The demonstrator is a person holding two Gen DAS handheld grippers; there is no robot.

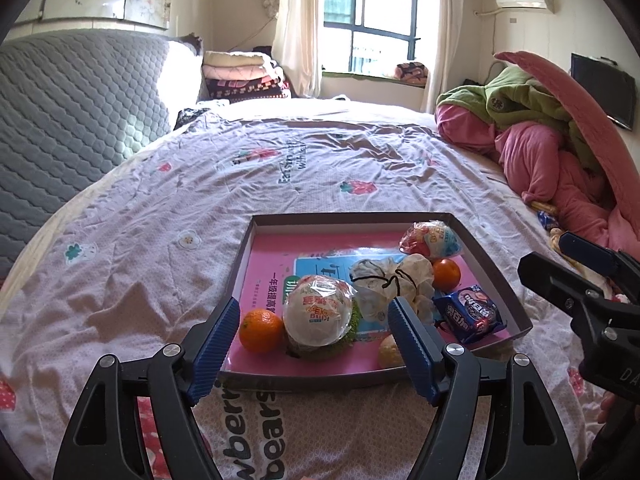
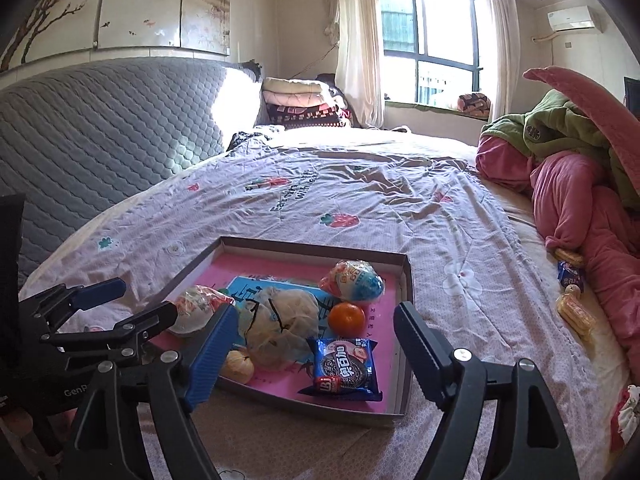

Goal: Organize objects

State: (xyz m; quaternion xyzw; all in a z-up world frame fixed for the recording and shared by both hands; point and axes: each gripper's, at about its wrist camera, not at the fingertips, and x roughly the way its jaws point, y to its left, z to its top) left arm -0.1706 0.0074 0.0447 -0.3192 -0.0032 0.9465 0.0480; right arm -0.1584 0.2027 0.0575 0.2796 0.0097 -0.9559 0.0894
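A shallow cardboard box (image 1: 494, 264) with a pink book laid flat in its bottom sits on the bed's printed quilt (image 1: 224, 200), and all the gathered items lie inside it. Near the box's front left corner rests an orange (image 1: 261, 330), touching a round white wrapped bun (image 1: 318, 309) just to its right. At the box's middle lies a crumpled white bag tied with black string (image 1: 394, 280); behind it, towards the far right corner, sits a red, white and blue wrapped snack (image 1: 430, 239), with a second, smaller orange (image 1: 446, 274) between that snack and a blue Oreo packet (image 2: 346, 368), which lies by the box's right wall. A pale yellowish fruit (image 2: 238, 366) sits at the box's front edge, partly hidden by a finger in both views. The left gripper (image 1: 316, 348) hovers above the front of the box with its jaws spread wide and nothing between the pads. The right gripper (image 2: 316, 358) hangs over the box's right front part, jaws likewise spread and empty. Beyond the box's right side, a few more wrapped snacks (image 2: 572, 280) lie on the quilt beside a heap of pink and green bedding (image 2: 580, 168).
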